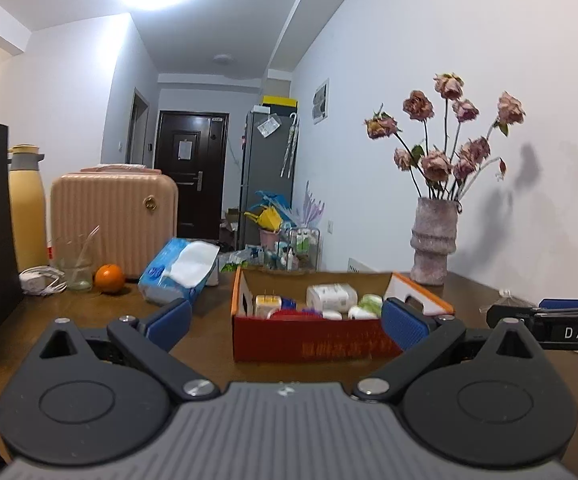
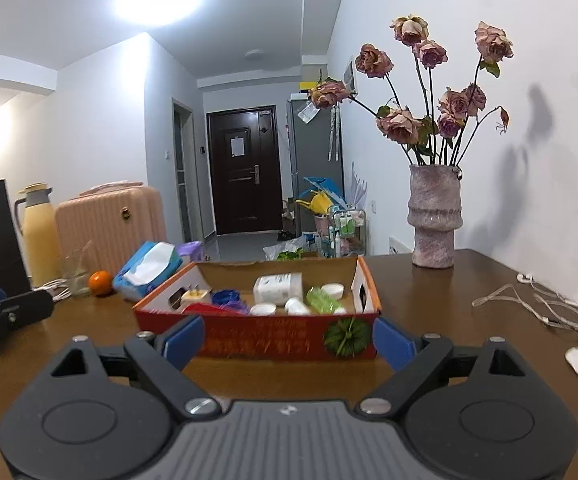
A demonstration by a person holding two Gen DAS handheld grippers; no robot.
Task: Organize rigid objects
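Both grippers (image 1: 285, 326) (image 2: 289, 340) level, jaws wide, facing box (image 2: 257, 344).

We see our left gripper (image 1: 285, 322) and right gripper (image 2: 287, 342): black arms, blue ribbed pads, silver screws, grey ridged bodies.

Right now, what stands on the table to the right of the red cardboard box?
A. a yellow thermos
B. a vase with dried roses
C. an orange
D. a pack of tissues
B: the vase with dried roses stands right of the red cardboard box, while the thermos, orange and tissues are all to the box's left.
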